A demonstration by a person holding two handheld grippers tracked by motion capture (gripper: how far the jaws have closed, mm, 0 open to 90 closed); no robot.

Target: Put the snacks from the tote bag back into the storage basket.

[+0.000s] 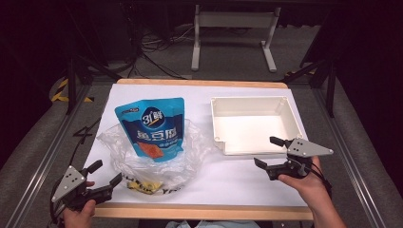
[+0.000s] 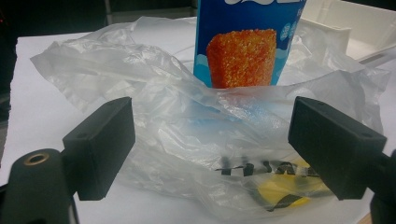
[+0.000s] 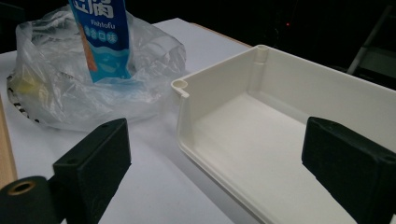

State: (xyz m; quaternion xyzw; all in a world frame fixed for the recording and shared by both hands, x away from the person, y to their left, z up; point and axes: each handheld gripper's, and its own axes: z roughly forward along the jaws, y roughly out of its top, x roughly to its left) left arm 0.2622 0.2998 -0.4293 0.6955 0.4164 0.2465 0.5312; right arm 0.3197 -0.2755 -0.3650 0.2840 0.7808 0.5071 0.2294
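Left gripper view: bag (image 2: 187,140) between tool (image 2: 212,144) jaws.

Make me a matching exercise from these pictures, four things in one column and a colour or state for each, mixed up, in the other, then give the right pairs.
Things:
1. snack pouch
2. plastic bag
3. tray
4. right gripper

Colour or state:
A. white, nothing inside
B. jaws open, nothing between them
C. blue, with an orange block pictured on it
D. clear and crumpled, around the foot of the pouch

Pairs: 1-C, 2-D, 3-A, 4-B
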